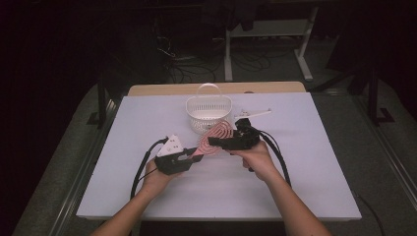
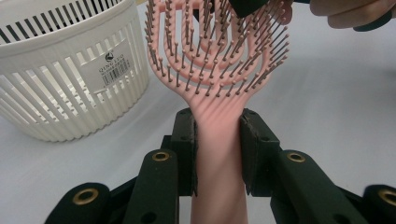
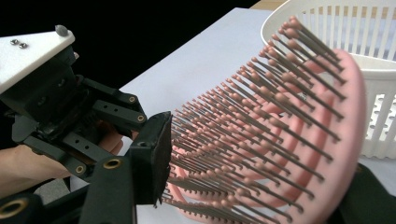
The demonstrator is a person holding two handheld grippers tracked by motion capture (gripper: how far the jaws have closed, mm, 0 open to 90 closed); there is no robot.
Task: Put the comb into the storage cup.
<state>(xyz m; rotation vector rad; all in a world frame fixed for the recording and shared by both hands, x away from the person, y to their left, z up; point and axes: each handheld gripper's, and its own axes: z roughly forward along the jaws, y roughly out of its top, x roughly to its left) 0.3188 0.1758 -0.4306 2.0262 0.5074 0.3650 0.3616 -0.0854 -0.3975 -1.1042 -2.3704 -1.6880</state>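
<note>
- High view: a white table [image 1: 295, 187] stands in a dark room. The white basket [image 1: 208, 114] sits near its far edge; I cannot tell what is in it. Bare table lies all around. The left gripper [image 1: 193, 156] and right gripper [image 1: 214, 141] meet at a pink hairbrush [image 1: 214, 138] held above the table.
- Left gripper view: jaws clench the hairbrush [image 2: 219, 140] handle, with the basket [image 2: 70, 79] just beside.
- Right gripper view: jaws straddle the bristled head [image 3: 289, 140], one pad at the bristle tips, grip unclear.
</note>
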